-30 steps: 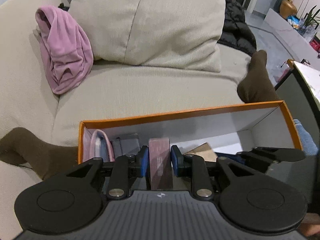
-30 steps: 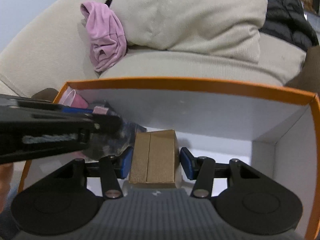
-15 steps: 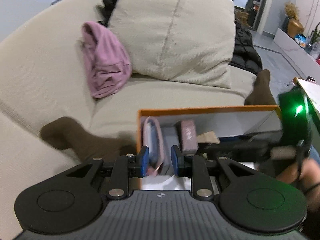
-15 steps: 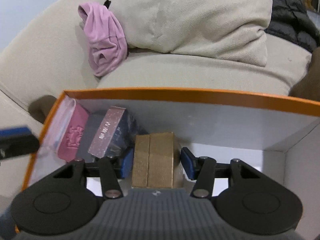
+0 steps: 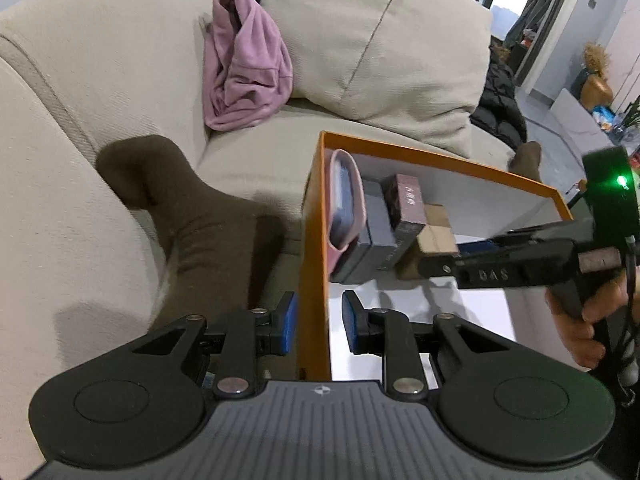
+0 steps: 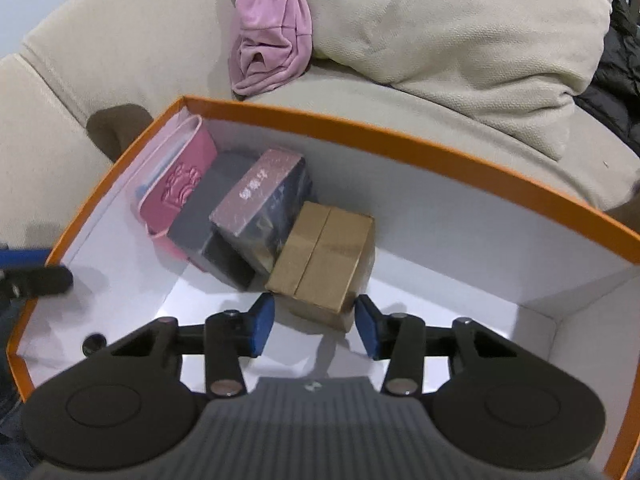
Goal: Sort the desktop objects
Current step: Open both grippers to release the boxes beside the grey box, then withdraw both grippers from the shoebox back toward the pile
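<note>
An orange-rimmed white box (image 6: 400,142) (image 5: 316,240) sits on the sofa. In its far left corner lean a pink case (image 6: 180,184), a dark grey box (image 6: 208,216), a mauve-topped box (image 6: 256,196) and a brown cardboard box (image 6: 324,256). My right gripper (image 6: 314,326) is open inside the box, just in front of the cardboard box, not holding it. My left gripper (image 5: 318,326) is open and empty, its fingers straddling the box's left wall. The right gripper's body (image 5: 520,264) shows in the left wrist view, with the same items (image 5: 404,208) behind it.
A beige sofa (image 5: 80,120) with a large cushion (image 5: 380,52) and a pink garment (image 5: 244,68) lies behind the box. A brown-socked leg (image 5: 200,232) rests left of the box. A black jacket (image 5: 500,96) lies at the right.
The left gripper let go of the mauve-topped box and drew back left over the box wall. The right gripper opened, released the cardboard box, and pulled back slightly.
</note>
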A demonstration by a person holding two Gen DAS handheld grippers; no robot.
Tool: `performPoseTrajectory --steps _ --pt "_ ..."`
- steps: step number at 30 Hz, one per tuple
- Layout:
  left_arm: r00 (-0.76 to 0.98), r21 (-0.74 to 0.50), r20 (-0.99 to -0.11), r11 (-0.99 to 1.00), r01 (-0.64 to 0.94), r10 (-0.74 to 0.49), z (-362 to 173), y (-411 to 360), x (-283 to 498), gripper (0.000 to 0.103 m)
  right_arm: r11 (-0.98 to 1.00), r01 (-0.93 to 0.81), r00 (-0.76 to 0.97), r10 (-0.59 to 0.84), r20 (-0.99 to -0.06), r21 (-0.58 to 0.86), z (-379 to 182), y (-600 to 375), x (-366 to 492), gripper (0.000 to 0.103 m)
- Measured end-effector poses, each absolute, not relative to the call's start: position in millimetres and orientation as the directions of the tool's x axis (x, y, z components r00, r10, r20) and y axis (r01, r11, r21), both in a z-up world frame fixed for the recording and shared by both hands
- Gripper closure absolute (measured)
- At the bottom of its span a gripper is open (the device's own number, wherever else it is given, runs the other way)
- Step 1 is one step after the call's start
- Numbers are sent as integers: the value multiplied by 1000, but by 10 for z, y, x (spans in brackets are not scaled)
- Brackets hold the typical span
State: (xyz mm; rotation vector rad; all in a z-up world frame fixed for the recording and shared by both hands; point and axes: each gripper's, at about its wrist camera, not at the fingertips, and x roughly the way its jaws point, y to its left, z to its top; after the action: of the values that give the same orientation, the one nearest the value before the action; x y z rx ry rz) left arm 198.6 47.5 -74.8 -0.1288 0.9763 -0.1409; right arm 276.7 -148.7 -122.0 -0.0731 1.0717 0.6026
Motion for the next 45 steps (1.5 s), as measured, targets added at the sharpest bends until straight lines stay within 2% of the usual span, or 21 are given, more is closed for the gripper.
performPoseTrajectory --steps 3,5,7,14,18,26,32,42,45 --pt "560 -185 -806 980 71 -192 -772 476 1972 80 821 -510 311 456 -834 259 -1226 -1467 2815 54" --pt "559 -200 -802 976 80 -211 -783 472 1960 81 808 -547 332 450 -829 220 -1218 -1429 2810 51" --pt "561 -203 -800 976 80 -213 -792 471 1954 82 811 -571 404 410 -818 124 -1207 -1383 2790 40" --pt "567 -198 -796 976 87 -212 -783 461 1943 82 737 -673 403 440 -802 65 -1249 -1239 2709 43" --pt "565 -199 -798 976 83 -211 -779 465 1957 82 746 -656 388 461 -798 112 -1266 -1307 2764 43" --pt "568 -185 -804 982 43 -176 -664 519 1958 82 780 -622 418 412 -809 76 -1247 -1337 2720 40" --pt "608 -175 -776 983 47 -168 -404 534 1728 82 832 -526 421 436 -795 178 -1090 -1595 2674 36" --pt "664 -136 -730 987 88 -160 -51 371 1054 82 829 -517 561 515 -648 212 -725 -1816 1799 34" --pt "673 -135 -721 986 94 -163 -22 347 843 82 821 -522 596 544 -590 230 -668 -1907 1479 29"
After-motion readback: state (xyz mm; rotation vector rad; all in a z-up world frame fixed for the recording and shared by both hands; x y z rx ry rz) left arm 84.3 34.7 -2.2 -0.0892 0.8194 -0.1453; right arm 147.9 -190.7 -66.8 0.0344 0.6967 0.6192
